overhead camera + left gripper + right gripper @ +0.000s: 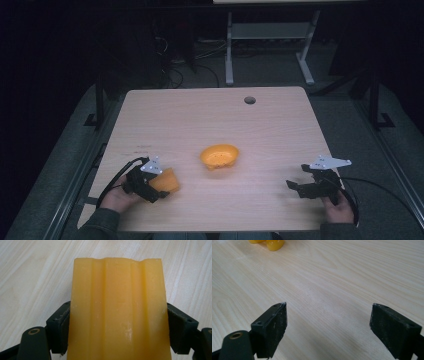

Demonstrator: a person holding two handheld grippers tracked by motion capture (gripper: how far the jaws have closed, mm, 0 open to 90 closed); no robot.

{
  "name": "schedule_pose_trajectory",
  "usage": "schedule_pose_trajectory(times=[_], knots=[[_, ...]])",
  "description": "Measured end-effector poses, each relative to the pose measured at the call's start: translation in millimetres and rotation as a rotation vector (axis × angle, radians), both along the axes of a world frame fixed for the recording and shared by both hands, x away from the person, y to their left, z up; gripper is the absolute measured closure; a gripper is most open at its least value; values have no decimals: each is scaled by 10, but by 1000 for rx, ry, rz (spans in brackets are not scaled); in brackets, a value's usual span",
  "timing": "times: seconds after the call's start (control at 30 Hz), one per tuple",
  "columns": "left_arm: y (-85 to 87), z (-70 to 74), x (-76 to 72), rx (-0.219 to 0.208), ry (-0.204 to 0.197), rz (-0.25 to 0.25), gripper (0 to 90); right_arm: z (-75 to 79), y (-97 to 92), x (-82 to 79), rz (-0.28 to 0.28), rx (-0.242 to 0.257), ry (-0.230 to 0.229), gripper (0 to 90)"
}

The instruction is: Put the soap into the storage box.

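Dim lab: bare wooden table [280, 130], floor cables [210, 50], metal frames [229, 50].

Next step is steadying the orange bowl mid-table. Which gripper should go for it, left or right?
Right, probably. The right gripper is open and holds nothing, while the left gripper is shut on a ridged orange-yellow block. The round orange plastic bowl sits between them on the light wooden table.

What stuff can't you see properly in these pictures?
- Ridged orange block in the left claw: left gripper view, its near end is cut off by the bottom edge.
- Orange plastic bowl: high view, its dotted inside is too small to read.
- Yellow rounded things: right gripper view, cut off by the top edge.
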State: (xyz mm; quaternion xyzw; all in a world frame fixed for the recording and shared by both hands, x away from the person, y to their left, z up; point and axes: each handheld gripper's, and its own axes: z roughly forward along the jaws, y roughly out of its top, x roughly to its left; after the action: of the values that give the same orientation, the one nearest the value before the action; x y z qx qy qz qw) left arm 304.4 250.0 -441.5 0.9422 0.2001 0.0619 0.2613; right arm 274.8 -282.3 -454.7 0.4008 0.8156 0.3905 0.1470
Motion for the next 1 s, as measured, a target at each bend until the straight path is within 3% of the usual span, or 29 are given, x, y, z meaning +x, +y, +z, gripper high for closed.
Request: schedule_pose_trajectory(times=[0.37,0.7,1.0], knots=[[41,139,-2,-19,-23,12,207,-5,-15,-27,-7,11,0,139],[-87,322,88,-22,-40,-18,207,-8,-13,-35,-8,19,2,139],[-210,402,172,-15,-37,-44,207,-4,-32,-34,-8,27,-2,139]])
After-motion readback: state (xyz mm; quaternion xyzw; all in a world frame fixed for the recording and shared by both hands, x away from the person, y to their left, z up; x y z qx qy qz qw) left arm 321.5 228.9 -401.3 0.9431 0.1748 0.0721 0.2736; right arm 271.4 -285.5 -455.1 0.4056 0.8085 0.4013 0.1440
